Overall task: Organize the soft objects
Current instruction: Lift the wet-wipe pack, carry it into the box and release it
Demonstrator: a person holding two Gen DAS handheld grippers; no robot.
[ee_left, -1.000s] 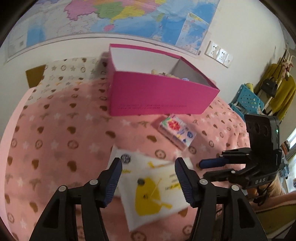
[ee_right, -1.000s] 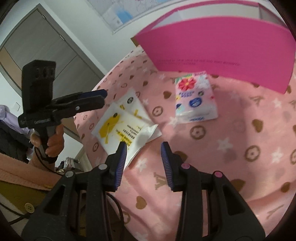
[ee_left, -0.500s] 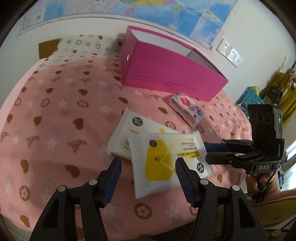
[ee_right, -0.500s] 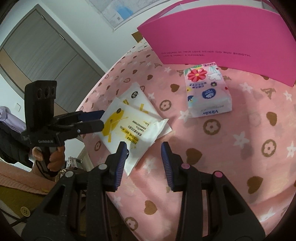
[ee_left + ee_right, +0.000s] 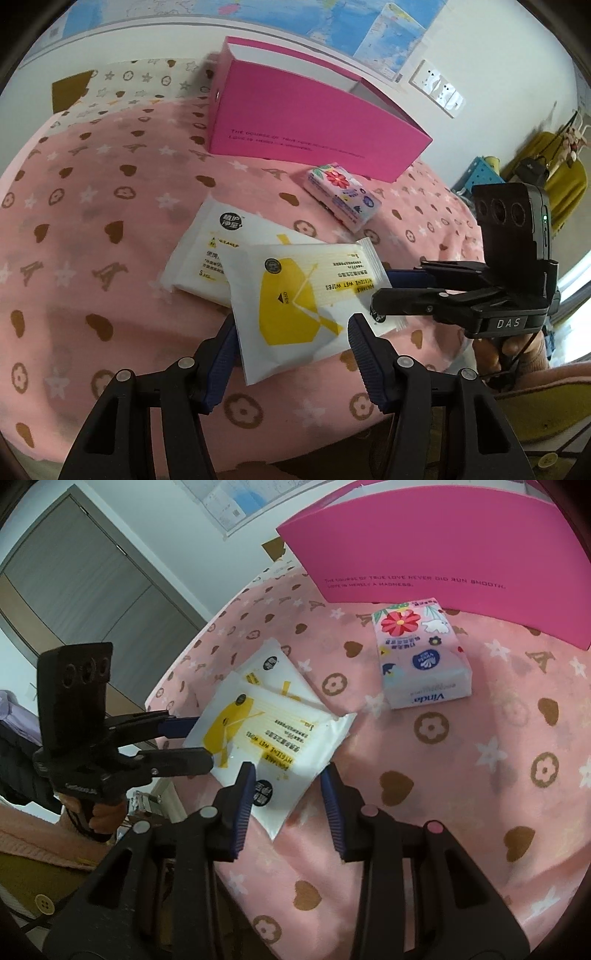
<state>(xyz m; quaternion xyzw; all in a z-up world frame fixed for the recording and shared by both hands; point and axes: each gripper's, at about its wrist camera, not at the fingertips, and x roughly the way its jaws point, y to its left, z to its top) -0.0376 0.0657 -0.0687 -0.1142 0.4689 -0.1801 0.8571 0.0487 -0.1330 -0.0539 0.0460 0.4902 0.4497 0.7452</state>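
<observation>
Two white-and-yellow wet wipe packs lie overlapping on the pink blanket: the top pack (image 5: 299, 295) (image 5: 266, 738) and the lower pack (image 5: 210, 251) (image 5: 275, 668). A flowered Vinda tissue pack (image 5: 341, 195) (image 5: 421, 657) lies beyond them, in front of the open pink box (image 5: 306, 125) (image 5: 443, 550). My left gripper (image 5: 291, 339) is open, its jaws either side of the top pack's near end. My right gripper (image 5: 288, 786) is open over that pack's other end; it also shows in the left wrist view (image 5: 406, 291).
The blanket (image 5: 92, 206) covers a bed against a wall with a map (image 5: 369, 22) and sockets (image 5: 439, 88). A blue crate (image 5: 480, 173) and hanging yellow clothes (image 5: 561, 177) stand at the right. A grey wardrobe (image 5: 74, 587) is at the left in the right wrist view.
Both grippers moved down and closer to the top wet wipe pack, which now sits between each pair of jaws. Both stay open. The packs have not moved.
</observation>
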